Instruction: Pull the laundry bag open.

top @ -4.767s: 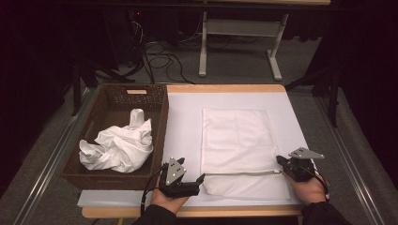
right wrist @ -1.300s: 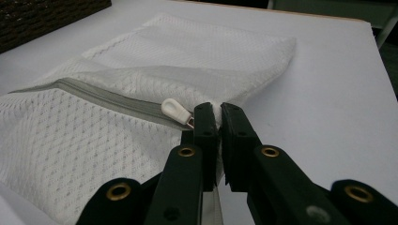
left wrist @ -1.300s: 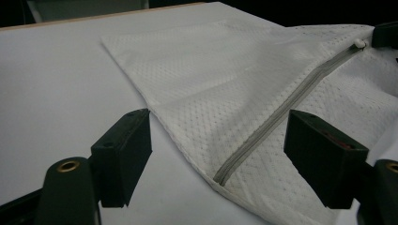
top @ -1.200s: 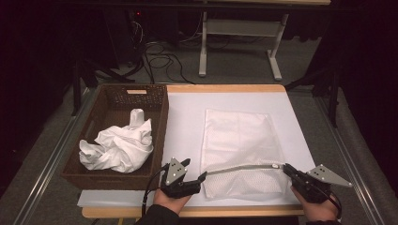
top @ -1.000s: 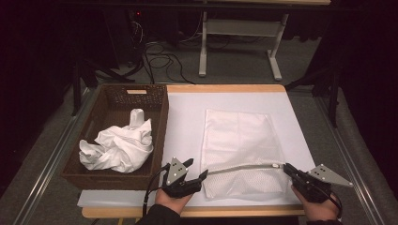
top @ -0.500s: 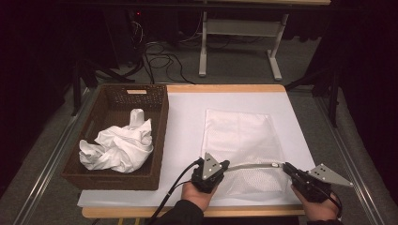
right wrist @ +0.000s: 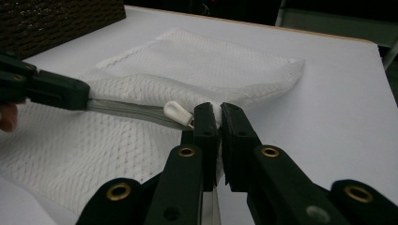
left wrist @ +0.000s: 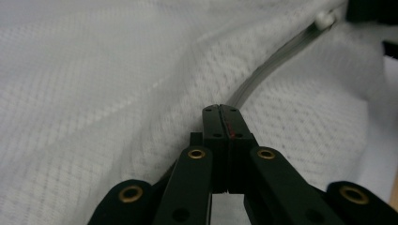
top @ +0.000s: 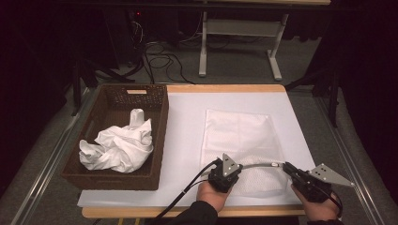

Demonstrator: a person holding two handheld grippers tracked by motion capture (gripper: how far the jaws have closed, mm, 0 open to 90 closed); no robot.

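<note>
A white mesh bag point(top: 239, 131) lies flat on the white table point(top: 185, 122). Its grey zipper point(top: 263, 165) runs along the raised near edge. My left gripper point(top: 238, 168) is shut on that zipper edge about midway along, and in the left gripper view the closed jaws point(left wrist: 220, 110) pinch the grey tape. At the bag's right end my right gripper point(top: 285, 165) is shut on the mesh, right beside the white zipper pull point(right wrist: 178, 111). The right gripper view has the left gripper point(right wrist: 84, 97) clamped on the zipper band farther along.
A dark wicker basket point(top: 162, 136) stands on the left of the table and holds a crumpled white cloth point(top: 119, 147). The table's wooden front edge point(top: 263, 212) runs just below both hands. Beyond the table are cables and a metal stand on the floor.
My left gripper has let go of the bag's left end, slid right along the zipper edge toward the right gripper, and shut there. The right gripper has kept its hold in place.
</note>
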